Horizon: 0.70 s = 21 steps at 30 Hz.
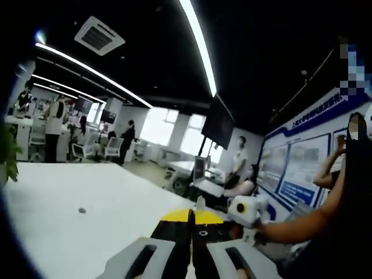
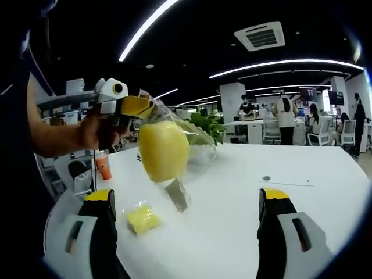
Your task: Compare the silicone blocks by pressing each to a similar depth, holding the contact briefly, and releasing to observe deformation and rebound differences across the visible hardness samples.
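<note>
1. While the white table (image 2: 244, 197) lies nearly bare, its open top probably serves as the pressing surface.
2. Held aloft over it, a clear bag (image 2: 174, 145) with a yellow silicone block (image 2: 163, 150) inside is pinched at its top by the left gripper (image 2: 135, 106), seemingly for unpacking.
3. With jaws spread wide and empty, the right gripper (image 2: 189, 212) waits just beside a small yellow block (image 2: 142, 218) lying on the table.

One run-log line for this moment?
left gripper: shut on clear bag, yellow block inside, lifted | right gripper: open | small yellow block on white table
</note>
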Each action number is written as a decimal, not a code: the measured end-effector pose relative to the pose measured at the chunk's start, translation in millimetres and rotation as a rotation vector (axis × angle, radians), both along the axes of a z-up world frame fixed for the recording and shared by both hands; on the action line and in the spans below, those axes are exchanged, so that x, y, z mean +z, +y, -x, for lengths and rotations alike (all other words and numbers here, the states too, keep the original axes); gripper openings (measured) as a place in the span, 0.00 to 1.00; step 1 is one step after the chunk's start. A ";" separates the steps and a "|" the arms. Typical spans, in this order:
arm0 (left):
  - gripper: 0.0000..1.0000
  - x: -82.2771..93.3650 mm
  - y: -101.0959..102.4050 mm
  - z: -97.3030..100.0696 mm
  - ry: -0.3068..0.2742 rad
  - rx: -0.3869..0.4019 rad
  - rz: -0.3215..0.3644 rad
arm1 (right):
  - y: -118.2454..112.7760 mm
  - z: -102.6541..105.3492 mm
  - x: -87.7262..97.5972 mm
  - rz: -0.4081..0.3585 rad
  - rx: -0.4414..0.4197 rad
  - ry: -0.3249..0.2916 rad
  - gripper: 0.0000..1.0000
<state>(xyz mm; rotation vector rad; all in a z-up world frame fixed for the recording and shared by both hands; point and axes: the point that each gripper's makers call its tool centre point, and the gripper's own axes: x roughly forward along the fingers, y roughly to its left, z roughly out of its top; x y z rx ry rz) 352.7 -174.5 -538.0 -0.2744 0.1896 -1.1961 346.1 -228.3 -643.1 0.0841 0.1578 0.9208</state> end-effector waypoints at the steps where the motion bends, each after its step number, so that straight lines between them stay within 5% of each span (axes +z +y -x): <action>1: 0.00 0.9 -0.6 1.1 -0.002 -0.002 0.000 | 2.7 0.5 0.0 -0.009 0.006 0.006 0.96; 10: 0.00 7.0 -5.7 10.3 0.007 -0.031 0.026 | 18.7 3.9 4.9 -0.051 0.047 -0.041 0.79; 21: 0.00 8.7 -15.7 20.0 0.026 -0.070 0.045 | 25.3 5.6 36.1 -0.130 0.078 -0.104 0.55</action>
